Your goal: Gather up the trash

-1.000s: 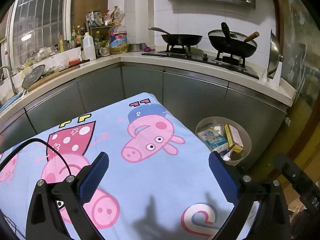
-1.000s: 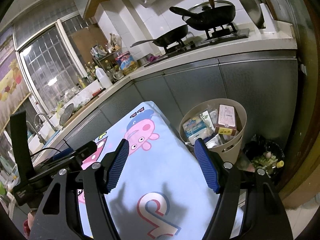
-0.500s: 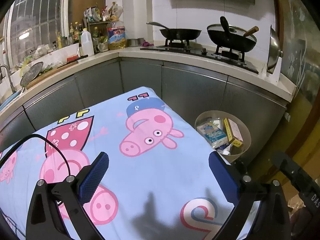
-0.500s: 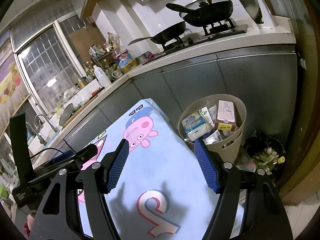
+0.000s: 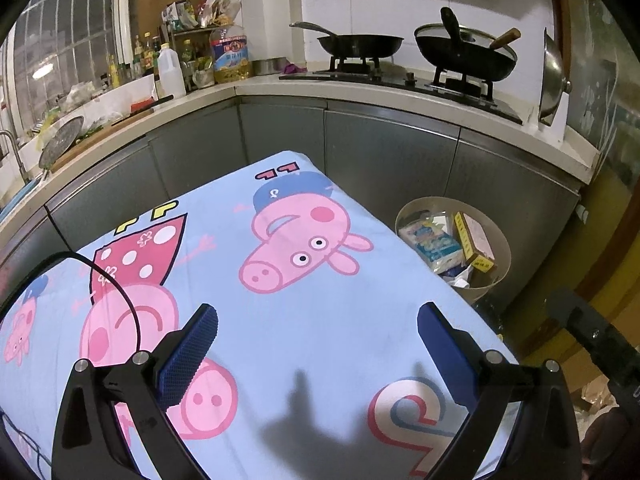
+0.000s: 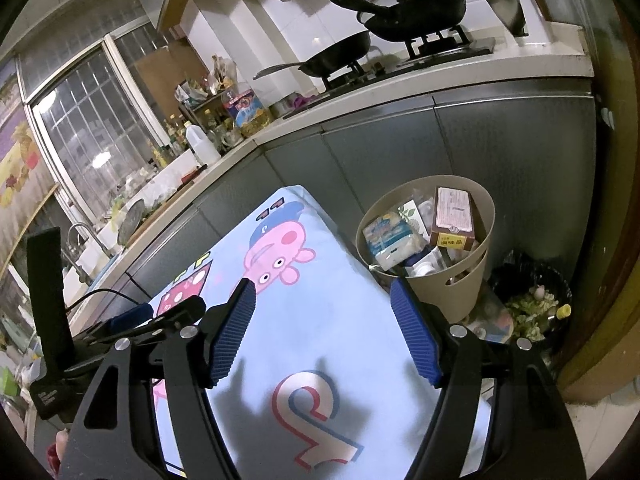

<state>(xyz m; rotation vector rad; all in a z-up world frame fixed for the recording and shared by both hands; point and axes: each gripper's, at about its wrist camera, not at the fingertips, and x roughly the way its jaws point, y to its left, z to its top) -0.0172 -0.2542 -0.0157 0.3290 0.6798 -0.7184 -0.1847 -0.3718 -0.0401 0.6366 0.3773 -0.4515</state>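
a: desk (image 5: 320, 320) first. why is nothing on it? the cartoon cloth (image 6: 320, 332) over it lies bare wherever both views reach.

b: my guess is the trash already sits in the bin (image 6: 472, 280), the beige one on the floor just off the desk's right edge, against the cabinets (image 5: 380, 152). it stands there so things can drop straight off the desk edge into it. whether the job is done, i can't say for sure.

a: what's in the bin?

b: a tall box (image 6: 454, 220) leaning on the far wall, a blue-and-white pack (image 6: 386, 236) beside it, smaller wrappers lower down that i can't make out. a second, dark bin (image 6: 532, 300) with food scraps stands right of it.

a: and the hand-held grippers?

b: left hand-held gripper (image 5: 318, 344) spread wide, nothing between the pads, hovering above the cloth. the bin lies ahead and to its right, well apart. right hand-held gripper (image 6: 324, 328) is spread too and empty; the bin is just past its right finger (image 6: 416, 336), ahead and lower, much nearer to it than to the left one.
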